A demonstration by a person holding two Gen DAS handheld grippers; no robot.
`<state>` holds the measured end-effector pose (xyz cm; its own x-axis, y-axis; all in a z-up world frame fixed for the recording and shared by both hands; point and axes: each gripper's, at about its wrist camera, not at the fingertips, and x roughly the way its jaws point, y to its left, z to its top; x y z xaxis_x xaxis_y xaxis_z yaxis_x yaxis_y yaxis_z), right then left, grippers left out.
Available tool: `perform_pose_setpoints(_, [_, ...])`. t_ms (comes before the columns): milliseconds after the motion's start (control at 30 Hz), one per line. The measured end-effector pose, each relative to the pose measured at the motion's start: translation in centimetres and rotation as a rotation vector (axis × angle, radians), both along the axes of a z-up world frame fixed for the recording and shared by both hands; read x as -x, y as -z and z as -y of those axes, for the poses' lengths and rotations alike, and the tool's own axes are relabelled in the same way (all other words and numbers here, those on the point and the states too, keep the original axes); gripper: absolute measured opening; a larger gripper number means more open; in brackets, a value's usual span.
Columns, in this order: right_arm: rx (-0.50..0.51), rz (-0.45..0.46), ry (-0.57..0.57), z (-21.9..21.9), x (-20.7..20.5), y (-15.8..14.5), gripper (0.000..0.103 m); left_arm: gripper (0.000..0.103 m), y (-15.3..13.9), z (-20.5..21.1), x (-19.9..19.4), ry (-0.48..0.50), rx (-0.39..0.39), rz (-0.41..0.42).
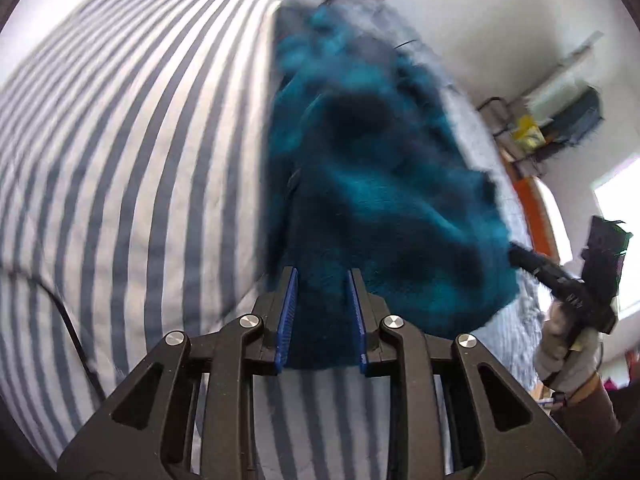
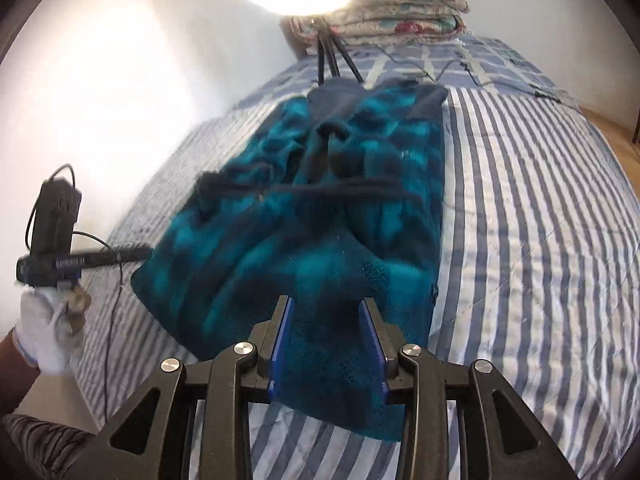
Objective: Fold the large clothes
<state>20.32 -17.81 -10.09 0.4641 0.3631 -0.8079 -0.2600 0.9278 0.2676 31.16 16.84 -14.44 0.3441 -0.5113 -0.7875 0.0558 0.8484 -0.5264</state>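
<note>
From my left wrist camera, the left gripper [image 1: 322, 280] sits at 6 o'clock with its 2 blue pads [image 1: 287, 316] pinching a near corner of the teal fleece garment [image 1: 360, 168]. The cloth fills the gap between the pads and runs from there up toward 12 o'clock, lying on the striped bedspread [image 1: 120, 160], which takes up everything from 7 to 11 o'clock. At 4 o'clock I see the right gripper [image 1: 520, 258], its tip touching the garment's other near corner.

From my right wrist camera, the right gripper [image 2: 328, 304] is at 6 o'clock, its blue pads [image 2: 280, 336] pressed against a fold of the same teal fleece garment [image 2: 320, 208], which lies bunched and wrinkled up toward 12 o'clock along the striped bedspread [image 2: 540, 220]. At 9 o'clock the left gripper [image 2: 146, 254] meets the garment's edge, carried by a gloved hand [image 2: 44, 328]. A folded quilt [image 2: 404, 8] lies at 1 o'clock
</note>
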Motion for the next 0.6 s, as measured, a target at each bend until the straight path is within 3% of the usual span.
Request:
perform_pose_setpoints(67, [0.009,-0.011,0.028,-0.1,-1.2,1.1,0.033,0.042,1.0,-0.4,0.4,-0.019,0.007,0.006])
perform_pose_setpoints(167, [0.091,-0.028,0.032,-0.2,-2.5,3.4,0.034,0.044,1.4,-0.5,0.2,-0.002,0.013,-0.012])
perform_pose_setpoints(233, [0.084,-0.036,0.038,0.0,-2.5,3.8,0.034,0.043,0.5,-0.4,0.1,0.02,-0.011,-0.002])
perform_pose_setpoints(300, [0.091,-0.052,0.031,-0.1,-2.5,2.7,0.034,0.041,-0.9,-0.4,-0.1,0.037,-0.031,0.029])
perform_pose_setpoints(400, [0.05,-0.039,0.033,0.9,-2.4,0.5,0.036,0.041,-3.7,-1.5,-1.4,0.008,0.04,0.078])
perform_pose_setpoints(500, [0.038,0.015,0.007,1.6,-3.2,-2.6,0.042,0.042,-5.9,-2.0,-4.2,-0.005,0.041,0.125])
perform_pose_setpoints(600, [0.111,0.106,-0.006,1.8,-5.0,-4.9,0.049,0.042,-7.7,-2.4,-8.2,-0.017,0.025,0.167])
